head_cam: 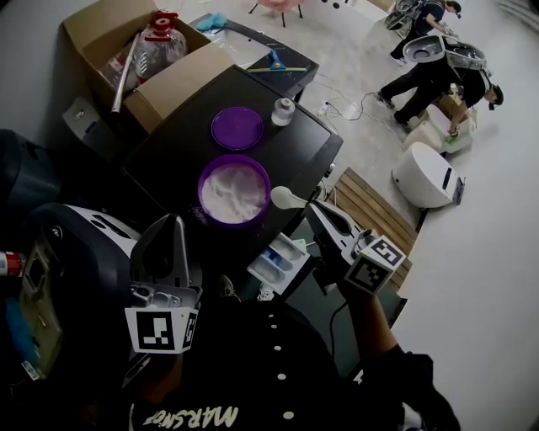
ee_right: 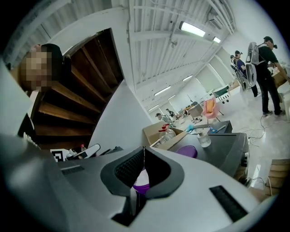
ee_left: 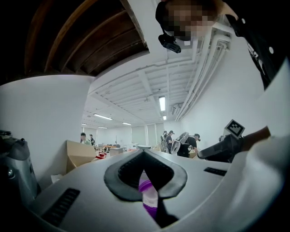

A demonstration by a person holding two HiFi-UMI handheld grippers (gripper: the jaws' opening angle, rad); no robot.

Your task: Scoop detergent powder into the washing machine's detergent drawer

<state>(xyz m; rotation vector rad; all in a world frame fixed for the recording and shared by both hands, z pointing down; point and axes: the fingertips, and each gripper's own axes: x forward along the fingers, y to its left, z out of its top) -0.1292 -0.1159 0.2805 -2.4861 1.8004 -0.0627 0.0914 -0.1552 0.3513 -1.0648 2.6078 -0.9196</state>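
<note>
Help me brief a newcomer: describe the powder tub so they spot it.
Find the black washing machine top beside the cardboard box. Two purple rounds sit on it; the powder tub is the one nearer the drawer, filled with white powder, while the purple lid is flat and bare.

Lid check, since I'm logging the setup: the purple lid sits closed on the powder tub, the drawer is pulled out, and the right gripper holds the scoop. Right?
No. The lid is off: the head view shows it lying beside the tub, which is open, its white powder showing. The drawer is pulled out and the right gripper holds the scoop.
</note>
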